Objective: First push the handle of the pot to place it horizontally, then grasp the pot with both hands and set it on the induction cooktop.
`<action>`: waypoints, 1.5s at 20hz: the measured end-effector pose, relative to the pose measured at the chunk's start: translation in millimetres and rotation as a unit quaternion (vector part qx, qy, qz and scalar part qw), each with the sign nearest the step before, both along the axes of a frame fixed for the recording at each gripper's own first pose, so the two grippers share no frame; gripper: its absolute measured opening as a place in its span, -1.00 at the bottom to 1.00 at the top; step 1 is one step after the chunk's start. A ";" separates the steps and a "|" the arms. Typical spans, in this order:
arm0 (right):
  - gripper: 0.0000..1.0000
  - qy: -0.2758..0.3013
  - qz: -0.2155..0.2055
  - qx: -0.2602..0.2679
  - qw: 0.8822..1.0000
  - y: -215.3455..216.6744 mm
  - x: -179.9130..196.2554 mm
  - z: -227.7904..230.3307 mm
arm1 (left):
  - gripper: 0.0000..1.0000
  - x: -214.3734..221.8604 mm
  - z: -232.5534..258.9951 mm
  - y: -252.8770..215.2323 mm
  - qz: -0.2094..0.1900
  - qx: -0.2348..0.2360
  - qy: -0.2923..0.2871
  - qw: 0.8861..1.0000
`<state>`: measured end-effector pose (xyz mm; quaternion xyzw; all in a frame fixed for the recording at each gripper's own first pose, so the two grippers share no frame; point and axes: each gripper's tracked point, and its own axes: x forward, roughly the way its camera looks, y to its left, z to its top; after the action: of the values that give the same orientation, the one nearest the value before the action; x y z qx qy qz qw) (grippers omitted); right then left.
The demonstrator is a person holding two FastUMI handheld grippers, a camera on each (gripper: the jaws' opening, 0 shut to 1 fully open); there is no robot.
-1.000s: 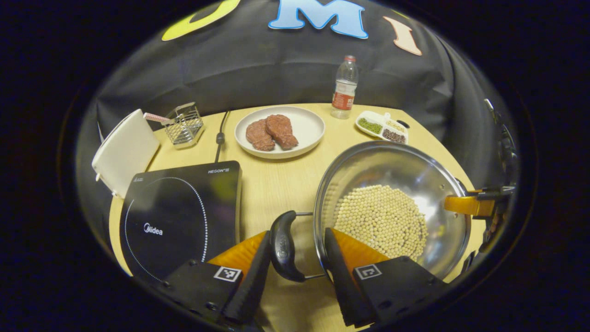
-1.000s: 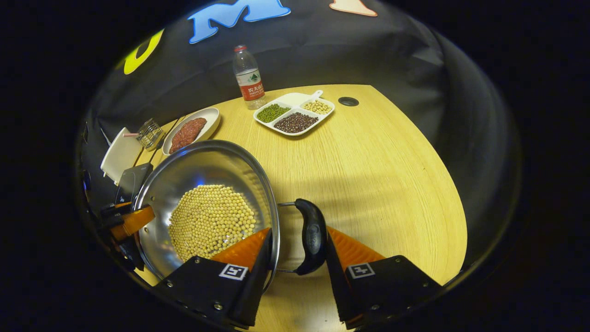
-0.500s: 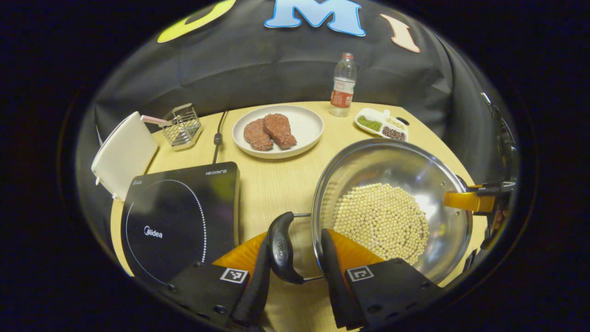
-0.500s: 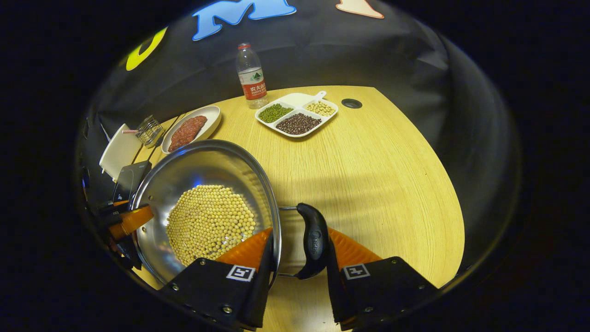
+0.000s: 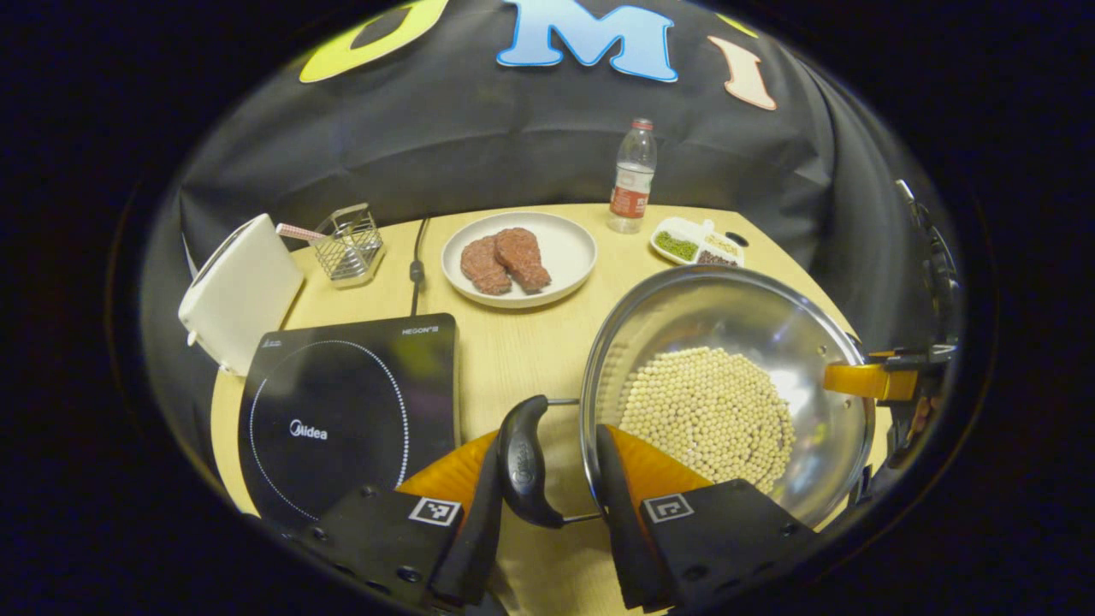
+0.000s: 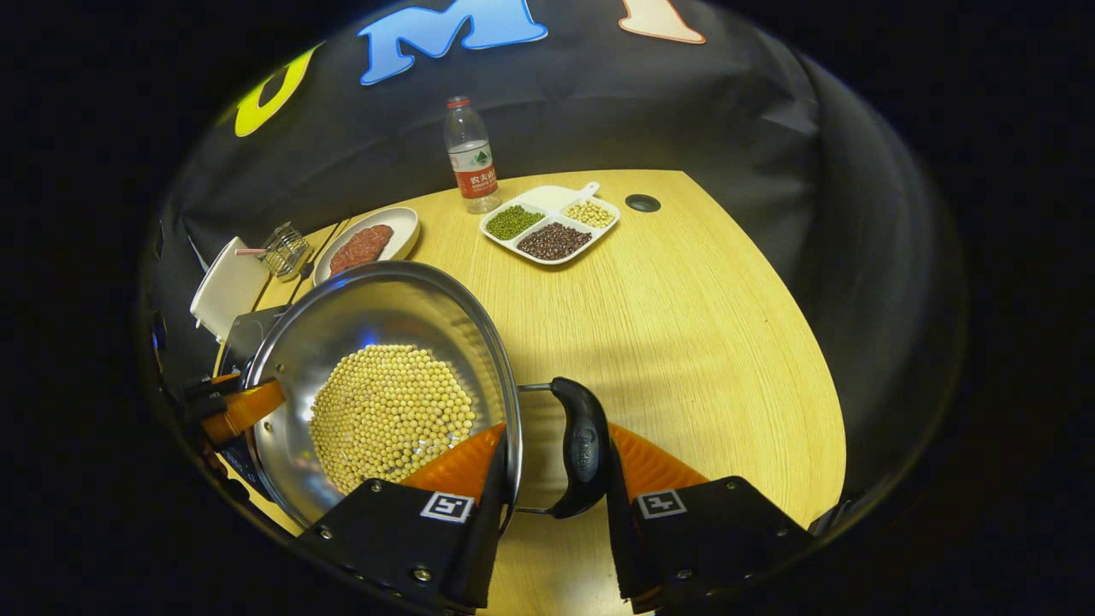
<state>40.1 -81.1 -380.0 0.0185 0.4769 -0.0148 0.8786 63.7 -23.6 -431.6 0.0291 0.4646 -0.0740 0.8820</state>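
A steel pot holding soybeans sits to the right of the black induction cooktop. My left gripper is shut on the pot's black left handle, one finger outside the grip and the other inside the rim. My right gripper is shut the same way on the right handle of the pot. Across the pot, each view shows one orange finger of the other gripper. The cooktop peeks out behind the pot in the right gripper view.
Behind the pot on the wooden table are a plate of raw meat, a water bottle and a divided dish of beans. A wire basket, a white box and the cooktop's cable lie behind the cooktop.
Both grippers narrowed onto the handles. Both views then rose a little; things on the table look smaller and farther while the pot stays fixed between the fingers.
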 end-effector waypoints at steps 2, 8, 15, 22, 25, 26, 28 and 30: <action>0.10 -0.001 -0.001 0.001 1.000 7.2 -5.5 7.0 | 0.19 -5.7 7.7 7.0 -0.003 -0.002 -0.001 1.000; 0.09 0.002 -0.004 0.012 1.000 42.5 -18.2 24.5 | 0.19 -16.2 34.2 41.2 0.003 -0.001 -0.006 1.000; 0.10 -0.004 0.007 0.014 1.000 96.5 -18.7 43.7 | 0.19 -18.9 61.4 97.3 0.011 0.000 -0.009 1.000; 0.10 0.001 0.027 0.012 1.000 148.9 -11.5 45.9 | 0.26 -19.8 68.1 154.7 0.025 0.000 -0.009 1.000; 0.10 0.000 0.033 0.014 0.999 173.3 -7.4 46.6 | 0.26 -18.8 69.3 179.1 0.032 0.001 -0.007 0.999; 0.09 0.001 0.034 0.015 0.999 180.2 -6.3 45.1 | 0.19 -17.3 71.4 187.2 0.033 0.003 -0.008 0.999; 0.10 0.002 0.037 0.018 0.999 194.7 -4.3 43.6 | 0.26 -16.8 74.6 202.2 0.036 0.006 -0.009 0.999; 0.09 0.005 0.038 0.021 0.999 207.2 -2.4 41.0 | 0.26 -14.7 73.7 215.7 0.039 0.008 -0.009 0.999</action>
<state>37.6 126.0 -339.0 0.0192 0.4818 0.0285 0.8756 49.0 192.1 -357.9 0.0189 0.4578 -0.0358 0.8881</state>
